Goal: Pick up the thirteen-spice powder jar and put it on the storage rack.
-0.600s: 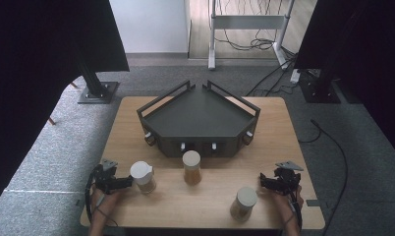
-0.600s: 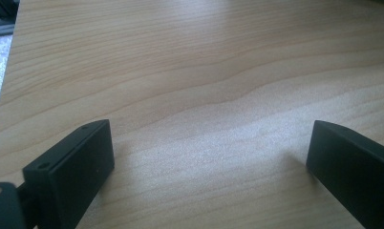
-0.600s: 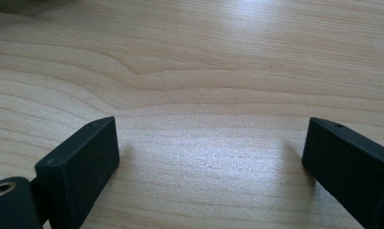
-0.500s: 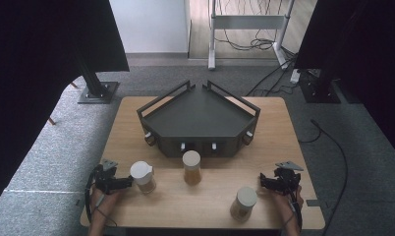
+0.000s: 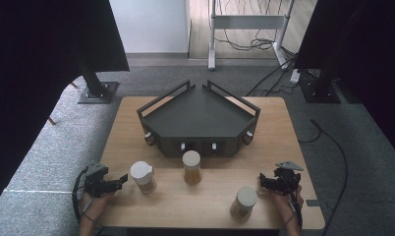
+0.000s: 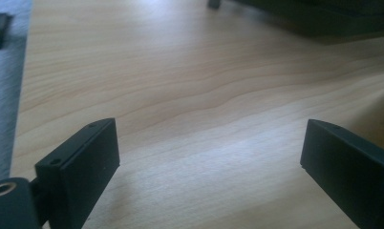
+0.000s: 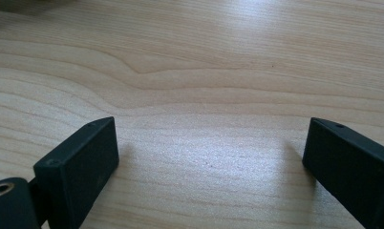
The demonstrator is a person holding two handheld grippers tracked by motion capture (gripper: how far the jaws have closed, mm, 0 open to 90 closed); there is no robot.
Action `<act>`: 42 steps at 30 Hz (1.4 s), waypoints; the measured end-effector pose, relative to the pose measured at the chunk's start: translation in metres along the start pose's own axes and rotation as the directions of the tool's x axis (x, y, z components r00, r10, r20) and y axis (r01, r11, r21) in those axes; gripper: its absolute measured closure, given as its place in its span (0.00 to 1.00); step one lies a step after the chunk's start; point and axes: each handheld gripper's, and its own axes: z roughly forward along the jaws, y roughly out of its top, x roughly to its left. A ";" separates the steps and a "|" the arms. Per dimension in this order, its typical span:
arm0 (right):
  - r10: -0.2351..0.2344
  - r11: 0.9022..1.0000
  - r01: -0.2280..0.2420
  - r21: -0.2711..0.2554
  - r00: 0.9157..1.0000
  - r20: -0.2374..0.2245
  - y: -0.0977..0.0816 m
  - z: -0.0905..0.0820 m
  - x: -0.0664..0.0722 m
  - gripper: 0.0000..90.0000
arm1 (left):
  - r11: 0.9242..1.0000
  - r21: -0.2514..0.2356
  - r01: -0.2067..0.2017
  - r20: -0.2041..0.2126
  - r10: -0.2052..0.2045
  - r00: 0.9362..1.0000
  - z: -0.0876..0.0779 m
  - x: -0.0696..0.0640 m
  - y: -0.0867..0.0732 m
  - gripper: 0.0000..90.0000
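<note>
Three white-lidded jars stand on the wooden table [image 5: 205, 204]: one at the left [image 5: 142, 177], an amber one in the middle [image 5: 191, 167], one at the front right [image 5: 243, 202]. My left gripper [image 5: 121, 181] rests at the table's left front, just left of the left jar, open with bare wood between its jaws [image 6: 209, 157]. My right gripper [image 5: 262, 181] sits at the right front, just beyond the right jar, open over bare wood [image 7: 211, 152].
A dark angular tray [image 5: 200, 115] with raised rails fills the back half of the table, its front wall just behind the middle jar. Dark curtains, stand bases and cables lie on the grey carpet around the table.
</note>
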 end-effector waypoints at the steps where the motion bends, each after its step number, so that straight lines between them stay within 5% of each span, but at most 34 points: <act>1: 0.000 1.000 0.000 0.000 1.000 0.000 0.000 0.000 0.000 0.05 | 1.000 -0.006 -0.006 0.016 0.006 1.000 -0.002 0.002 -0.001 0.07; 9: -0.001 1.000 0.001 0.000 1.000 -0.001 0.000 0.000 0.000 0.05 | 0.994 -0.047 -0.099 0.120 0.104 0.987 -0.013 0.010 -0.005 0.06; 13: -0.001 1.000 0.001 0.000 1.000 -0.002 0.000 0.000 0.000 0.04 | 0.991 -0.074 -0.111 0.155 0.122 0.980 -0.017 0.011 -0.006 0.06; 28: -0.002 1.000 0.002 0.001 1.000 -0.002 0.000 0.000 0.000 0.04 | 0.966 -0.195 -0.172 0.268 0.221 0.938 -0.021 0.015 -0.011 0.08; 35: -0.002 1.000 0.002 0.001 1.000 -0.002 0.000 0.000 0.000 0.04 | 0.941 -0.267 -0.209 0.300 0.287 0.910 -0.015 0.010 -0.013 0.08; 42: -0.003 1.000 0.003 0.001 1.000 -0.003 0.000 0.000 0.000 0.04 | 0.927 -0.292 -0.235 0.322 0.326 0.889 -0.006 0.002 -0.009 0.09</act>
